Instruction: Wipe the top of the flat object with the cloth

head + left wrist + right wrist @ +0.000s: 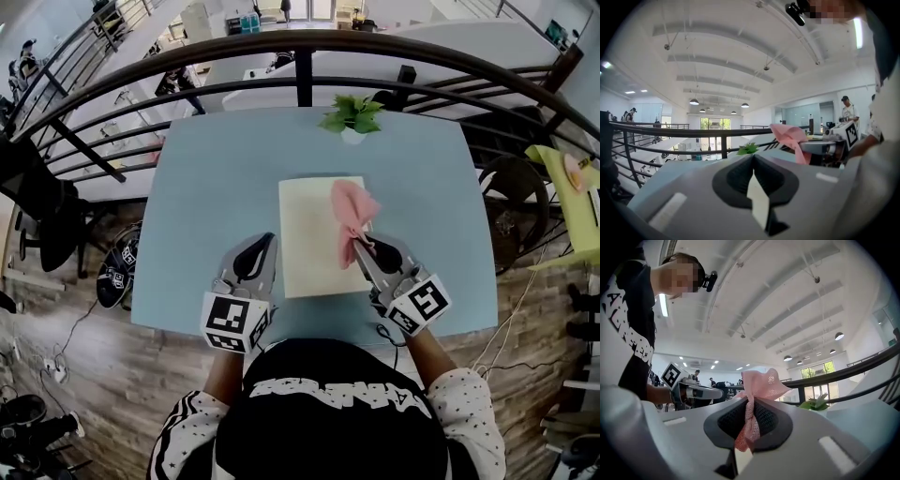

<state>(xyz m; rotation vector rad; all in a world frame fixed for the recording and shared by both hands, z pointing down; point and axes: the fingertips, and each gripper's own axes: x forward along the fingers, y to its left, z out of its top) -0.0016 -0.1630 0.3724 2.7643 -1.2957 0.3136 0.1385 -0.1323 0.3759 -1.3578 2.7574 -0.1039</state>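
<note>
Where the right tongs (749,403) close, a twisted strand of the pink cloth (761,382) is pinched between the jaws. The rest of it fans out past the tips in a loose bunch. From the head view this pair reaches in from the lower right, its tips above the right part of the flat object (309,246). The bunched cloth lies over the upper right of that cream rectangle and spills a little past its right edge. I cannot tell whether the cloth rests on the surface or hangs just above it.

The left tongs (753,158) are closed with nothing between the jaws, and only a pale sliver shows through the gap behind the tips. In the head view they point up from the lower left, tips just beside the flat object's left edge and well apart from the cloth. Each pair carries its marker cube (234,322) at the near end, close to the person's body.

The flat object lies lengthwise near the middle of the pale blue bench (202,216). At the far edge of the bench, past the flat object's far end, stands a small green plant (352,114) in a white pot. Behind it a dark curved railing (309,45) runs across, with an open lower floor beyond. A few people stand far off in both tongs' views.
</note>
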